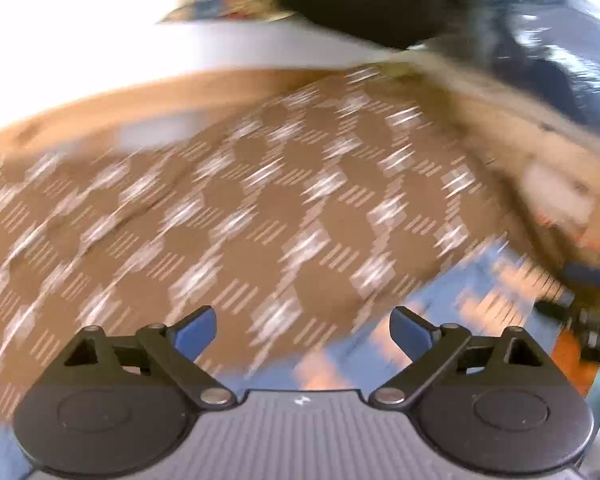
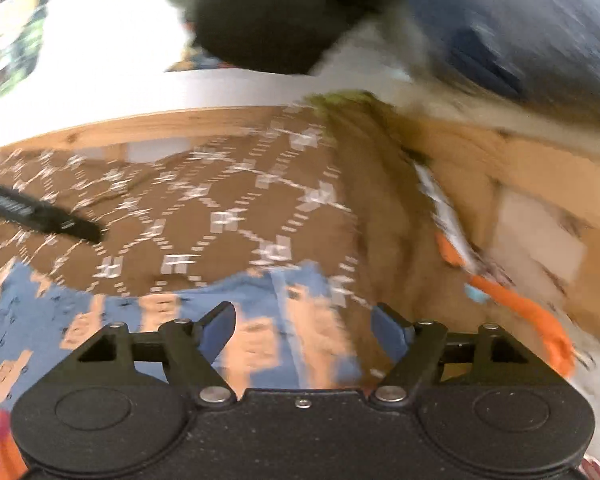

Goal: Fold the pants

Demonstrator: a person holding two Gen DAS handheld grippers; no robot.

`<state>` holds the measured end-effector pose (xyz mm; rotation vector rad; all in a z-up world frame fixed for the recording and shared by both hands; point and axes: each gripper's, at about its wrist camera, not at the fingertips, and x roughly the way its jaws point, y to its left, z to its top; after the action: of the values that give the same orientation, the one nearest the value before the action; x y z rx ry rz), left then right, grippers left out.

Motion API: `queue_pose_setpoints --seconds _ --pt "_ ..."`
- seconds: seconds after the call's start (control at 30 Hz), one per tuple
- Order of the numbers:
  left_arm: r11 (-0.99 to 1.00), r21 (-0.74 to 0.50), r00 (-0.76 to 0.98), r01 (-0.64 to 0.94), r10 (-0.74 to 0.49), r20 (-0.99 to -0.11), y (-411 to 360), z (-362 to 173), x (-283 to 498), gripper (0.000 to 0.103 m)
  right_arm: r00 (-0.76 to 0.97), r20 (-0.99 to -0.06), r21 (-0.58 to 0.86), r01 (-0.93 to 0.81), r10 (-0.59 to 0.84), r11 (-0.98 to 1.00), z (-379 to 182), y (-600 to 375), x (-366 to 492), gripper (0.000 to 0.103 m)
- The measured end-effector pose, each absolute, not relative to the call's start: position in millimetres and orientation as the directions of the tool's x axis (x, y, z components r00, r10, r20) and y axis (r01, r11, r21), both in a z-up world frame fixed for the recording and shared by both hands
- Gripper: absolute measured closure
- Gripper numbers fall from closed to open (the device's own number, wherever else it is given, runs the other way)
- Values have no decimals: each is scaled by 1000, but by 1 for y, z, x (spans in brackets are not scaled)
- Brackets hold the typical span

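While both claws hang spread and empty, the blue pants (image 2: 260, 320) lie on the brown patterned bed cover (image 2: 204, 208) directly under the right claw (image 2: 304, 324) — the left claw (image 1: 303, 330) stands at their edge.

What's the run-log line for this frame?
left gripper: open, empty | right gripper: open, empty | blue patterned pants: flat on brown bedspread | views blurred

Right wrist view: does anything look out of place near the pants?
Yes. An orange item lies loose right of the blue pants, on the brown blanket's edge. Blur hides what it is.
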<state>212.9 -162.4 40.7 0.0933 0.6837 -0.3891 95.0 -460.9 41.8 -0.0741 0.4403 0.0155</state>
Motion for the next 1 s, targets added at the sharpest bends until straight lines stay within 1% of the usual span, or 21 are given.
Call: queue_pose_setpoints --seconds 0.07,0.17,0.3,0.33,0.4,0.43,0.47,0.53,0.57,0.6,0.67,0.73,0.8,0.83,0.87,0.9,0.97,1.0 --pt "951 -44 689 307 -254 -679 -123 24 191 6 893 -447 -113 -110 48 988 38 -436 95 19" --pt "976 -30 671 216 -171 -722 -72 2 162 6 856 -502 -192 -248 122 949 25 -393 100 17" --pt "997 13 649 77 -41 -760 -12 -16 133 6 802 -587 -315 -354 112 880 5 -352 102 16" --pt "999 16 643 44 -16 -766 6 -18 127 6 793 -605 -348 -350 77 870 2 -349 103 15" --pt "999 22 645 46 -13 -764 32 -16 116 8 786 -618 -362 -276 -7 890 1 -361 108 2" --pt "996 27 646 86 -35 -763 42 -13 110 13 780 -623 -352 -217 -55 911 5 -369 112 1" --pt "990 38 641 135 -58 -765 50 -10 105 14 769 -631 -345 -166 -98 924 7 -376 117 1" --pt "977 80 640 199 -68 -765 58 0 93 14 762 -633 -316 -93 -137 944 15 -388 120 2" --pt "973 103 645 205 -56 -762 61 6 88 10 769 -624 -301 -76 -137 950 18 -390 118 5" --pt "971 119 657 206 -47 -753 64 12 83 8 779 -614 -291 -70 -130 954 23 -388 117 6" --pt "967 110 704 229 -86 -705 71 28 80 7 808 -587 -259 -115 -62 959 33 -377 115 6" --pt "971 92 730 222 -103 -675 78 39 91 7 822 -568 -226 -206 43 952 41 -355 119 5" --pt "977 99 728 188 -71 -682 83 40 113 7 811 -564 -207 -319 154 925 41 -330 125 5" --pt "980 125 715 155 -24 -699 84 38 129 7 798 -570 -199 -366 196 909 38 -317 130 5" --pt "979 163 693 124 32 -720 87 33 141 10 783 -575 -191 -411 238 891 36 -302 136 5" --pt "976 186 677 113 62 -733 92 27 150 13 767 -578 -187 -457 278 870 32 -287 141 5" --pt "968 201 693 150 42 -719 97 24 149 14 739 -595 -209 -521 315 827 18 -260 150 5" --pt "960 226 697 168 47 -716 96 24 146 15 730 -616 -239 -532 297 812 9 -248 154 5"
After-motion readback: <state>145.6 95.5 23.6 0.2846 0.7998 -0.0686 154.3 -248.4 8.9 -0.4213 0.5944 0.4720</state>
